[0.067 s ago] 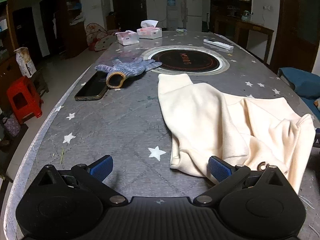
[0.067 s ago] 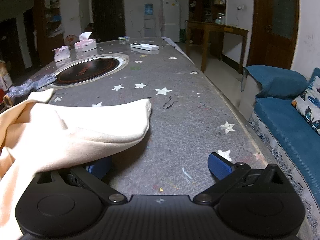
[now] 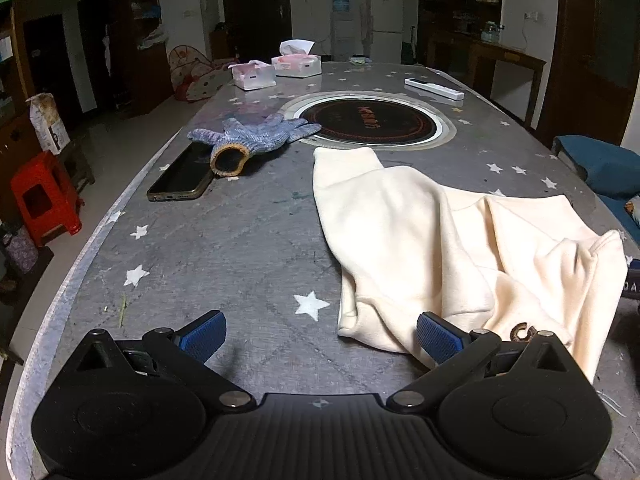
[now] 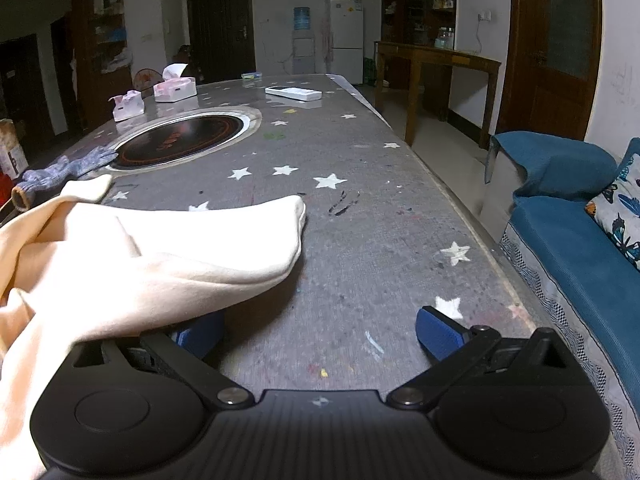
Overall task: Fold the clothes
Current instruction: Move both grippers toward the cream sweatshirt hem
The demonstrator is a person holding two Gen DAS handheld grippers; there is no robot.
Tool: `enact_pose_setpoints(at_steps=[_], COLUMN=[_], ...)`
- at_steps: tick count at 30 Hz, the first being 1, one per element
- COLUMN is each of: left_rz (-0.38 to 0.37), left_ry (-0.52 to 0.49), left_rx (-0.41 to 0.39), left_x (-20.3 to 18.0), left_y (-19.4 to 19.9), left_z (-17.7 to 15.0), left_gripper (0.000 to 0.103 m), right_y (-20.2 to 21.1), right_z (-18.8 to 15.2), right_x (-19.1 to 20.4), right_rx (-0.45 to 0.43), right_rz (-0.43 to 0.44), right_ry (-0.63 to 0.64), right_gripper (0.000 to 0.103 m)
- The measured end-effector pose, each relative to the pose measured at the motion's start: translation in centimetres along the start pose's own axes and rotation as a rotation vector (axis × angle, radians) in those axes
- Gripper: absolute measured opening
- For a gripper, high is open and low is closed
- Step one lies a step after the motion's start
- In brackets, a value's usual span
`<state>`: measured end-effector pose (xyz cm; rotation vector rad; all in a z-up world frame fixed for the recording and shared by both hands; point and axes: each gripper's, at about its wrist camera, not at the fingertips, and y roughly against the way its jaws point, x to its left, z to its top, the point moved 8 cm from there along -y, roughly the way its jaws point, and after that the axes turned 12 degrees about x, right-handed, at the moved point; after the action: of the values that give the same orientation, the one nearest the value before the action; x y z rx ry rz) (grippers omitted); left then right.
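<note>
The cream sweatshirt (image 3: 440,248) lay crumpled on the grey star-printed worktop (image 3: 240,248), filling the centre and lower right of the left wrist view and the lower left of the right wrist view, with one sleeve (image 4: 240,232) stretched toward the middle of that frame. The left gripper (image 3: 320,334) stood spread wide and empty, its right pad just at the garment's near hem; the right gripper (image 4: 316,334) was likewise released and held nothing, though a loose fold draped over its left finger (image 4: 200,336). That drape looked like the main hazard: if the right gripper moved away or clamped without clearing it, the cloth would probably drag along or be pinched in a bunched layer instead of a clean edge, spoiling the fold. The garment was not yet flattened, so any fold made from that state would likely trap wrinkles. The knitted work glove (image 3: 256,138) and the phone (image 3: 182,178), in the upper left of the left view, lay near the far sleeve end; a sweeping spread could nudge them. The near hem also sat close to the worktop's bottom edge, so a pull toward the camera might slide it off.
</note>
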<state>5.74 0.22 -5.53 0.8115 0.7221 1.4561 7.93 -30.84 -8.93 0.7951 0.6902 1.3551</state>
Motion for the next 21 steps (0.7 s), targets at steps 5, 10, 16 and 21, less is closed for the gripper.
enact_pose_setpoints(at_steps=[5, 10, 16, 21], left_rz=[-0.023, -0.035, -0.03, -0.025], left_ry=[0.02, 0.031, 0.035, 0.038], left_rx=[0.01, 0.011, 0.004, 0.01], left_x=[-0.4, -0.1, -0.2, -0.4], left_y=[0.1, 0.3, 1.0, 1.4], left_z=[0.0, -0.4, -1.0, -1.7], left_gripper=[0.103, 0.103, 0.103, 0.103], right_y=[1.3, 4.2, 6.7, 7.9], right_z=[0.0, -0.5, -0.5, -1.0], right_x=[-0.2, -0.5, -0.2, 1.1], right_rx=[-0.104, -0.131, -0.164, -0.168], right_rz=[-0.064, -0.078, -0.064, -0.008], right_ry=[0.018, 0.035, 0.048, 0.078], right_gripper=[0.103, 0.103, 0.103, 0.103])
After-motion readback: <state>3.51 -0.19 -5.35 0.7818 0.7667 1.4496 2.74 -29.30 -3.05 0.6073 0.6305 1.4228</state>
